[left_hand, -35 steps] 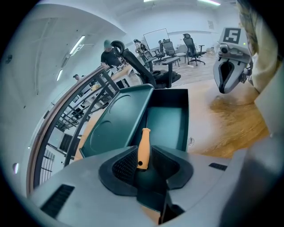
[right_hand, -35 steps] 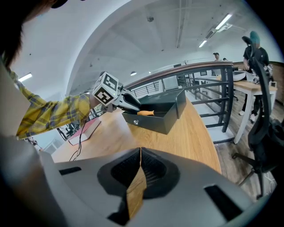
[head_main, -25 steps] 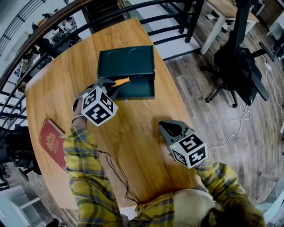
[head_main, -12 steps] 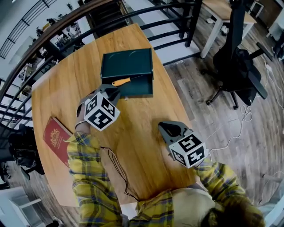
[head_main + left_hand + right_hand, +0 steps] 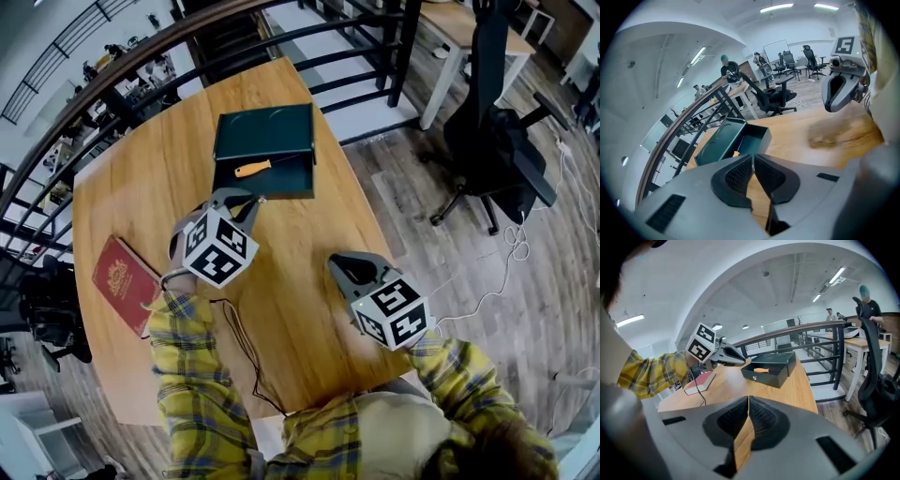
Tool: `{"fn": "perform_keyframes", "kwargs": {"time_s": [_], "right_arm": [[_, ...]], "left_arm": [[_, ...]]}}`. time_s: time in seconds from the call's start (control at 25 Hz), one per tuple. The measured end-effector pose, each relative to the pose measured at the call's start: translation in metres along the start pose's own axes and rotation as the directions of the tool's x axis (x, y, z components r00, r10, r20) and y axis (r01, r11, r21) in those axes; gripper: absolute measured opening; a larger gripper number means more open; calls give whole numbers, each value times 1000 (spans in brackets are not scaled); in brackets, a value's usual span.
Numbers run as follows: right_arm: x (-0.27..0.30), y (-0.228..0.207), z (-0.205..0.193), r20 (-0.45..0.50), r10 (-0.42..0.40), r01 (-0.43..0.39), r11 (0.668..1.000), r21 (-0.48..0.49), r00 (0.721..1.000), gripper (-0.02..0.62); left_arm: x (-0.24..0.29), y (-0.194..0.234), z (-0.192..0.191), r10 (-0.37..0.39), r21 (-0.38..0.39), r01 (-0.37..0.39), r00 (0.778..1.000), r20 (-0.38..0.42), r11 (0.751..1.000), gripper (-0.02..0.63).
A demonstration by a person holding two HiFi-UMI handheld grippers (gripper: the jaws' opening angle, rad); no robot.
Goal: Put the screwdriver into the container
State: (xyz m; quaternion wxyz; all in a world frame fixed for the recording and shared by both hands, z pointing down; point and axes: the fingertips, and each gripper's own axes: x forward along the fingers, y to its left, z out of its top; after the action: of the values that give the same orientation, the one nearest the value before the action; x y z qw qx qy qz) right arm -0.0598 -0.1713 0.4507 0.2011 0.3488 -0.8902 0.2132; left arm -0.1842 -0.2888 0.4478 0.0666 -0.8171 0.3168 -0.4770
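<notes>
The left claw [image 5: 246,202], its jaws just closed to touching tips with nothing between them, hangs over the wooden counter [image 5: 300,234] and points at the near wall of the dark green container [image 5: 281,193], just short of it and not touching. The right claw [image 5: 339,265], jaws pressed together and likewise empty, hovers over bare wood well to the right, nearer the person.

Nothing stands between the left claw and the container (only open wood). A red book [image 5: 127,281] lies flat near the counter's left edge, beside the person's plaid left sleeve [image 5: 192,375], and a thin black cable [image 5: 242,354] trails across the wood from the left hand toward the person. Beyond the counter's far edge runs a dark curved railing [image 5: 187,42]; a black office chair [image 5: 497,141] stands on the plank floor to the right.

The screwdriver [image 5: 267,166] lies inside the open container, whose lid is flung back flat, with the orange handle to the left and the thin shaft reaching right in the head view. It rests just beyond the left claw's tips, behind the container's front wall, and well apart from the right claw.
</notes>
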Motion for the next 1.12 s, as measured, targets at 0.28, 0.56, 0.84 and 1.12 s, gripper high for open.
{"fn": "perform_keyframes", "kwargs": {"time_s": [0.28, 0.56, 0.84, 1.12], "right_arm": [[-18, 5, -5, 11, 15, -15, 1000, -12, 1000, 66], [-37, 6, -16, 15, 15, -14, 1000, -10, 1000, 66], [-54, 6, -19, 29, 13, -13, 1000, -10, 1000, 66], [-63, 11, -19, 41, 20, -20, 1000, -16, 999, 66]], "left_arm": [[-9, -40, 12, 26, -38, -26, 1000, 16, 999, 21], [-23, -66, 23, 62, -90, -58, 997, 42, 994, 20], [-47, -89, 42, 134, -160, -116, 985, 105, 980, 18], [-67, -110, 50, 176, -262, -130, 971, 159, 956, 18]]}}
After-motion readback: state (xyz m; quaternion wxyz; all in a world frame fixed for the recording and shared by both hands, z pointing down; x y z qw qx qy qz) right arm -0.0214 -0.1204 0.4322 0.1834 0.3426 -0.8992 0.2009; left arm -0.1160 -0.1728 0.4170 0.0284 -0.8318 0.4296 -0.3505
